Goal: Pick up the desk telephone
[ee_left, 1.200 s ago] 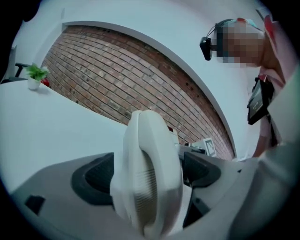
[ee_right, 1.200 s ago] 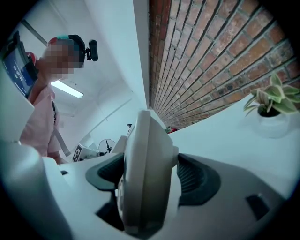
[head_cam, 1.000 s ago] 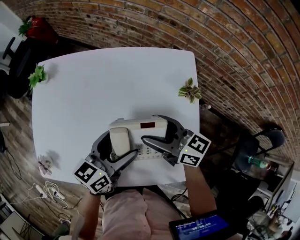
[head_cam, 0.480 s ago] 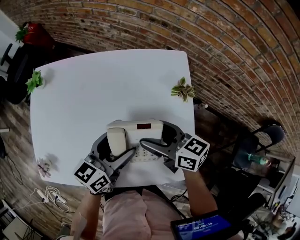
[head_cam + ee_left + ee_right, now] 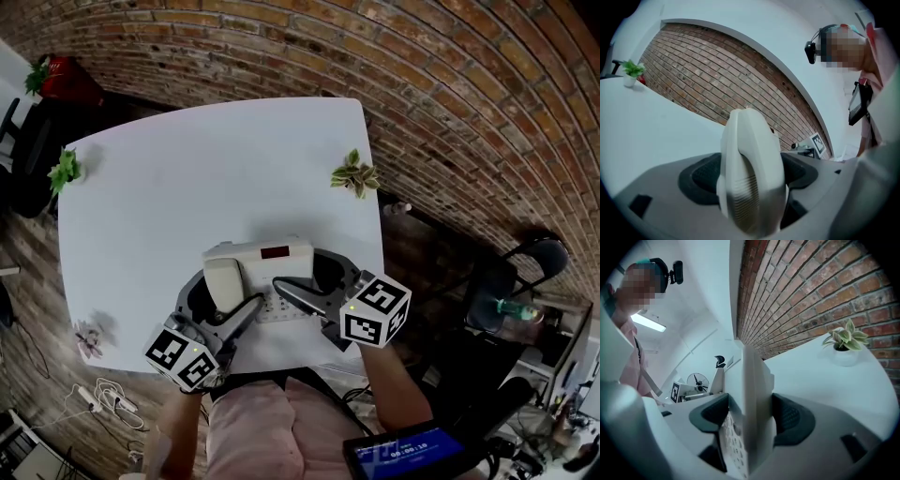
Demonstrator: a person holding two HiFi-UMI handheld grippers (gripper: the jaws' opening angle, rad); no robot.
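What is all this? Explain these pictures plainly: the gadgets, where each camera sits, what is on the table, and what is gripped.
A person holds a two-jaw gripper in each hand; the marker cubes are part of them. The head view looks down from the person's head. The other two cameras ride on the grippers and look along their jaws. The white table carries a desk telephone and small plants near its corners. The left gripper has its pads on the handset. The right gripper clamps the desk telephone's right edge. Both pairs of jaws have just been closing. The phone seems to rest on the table.
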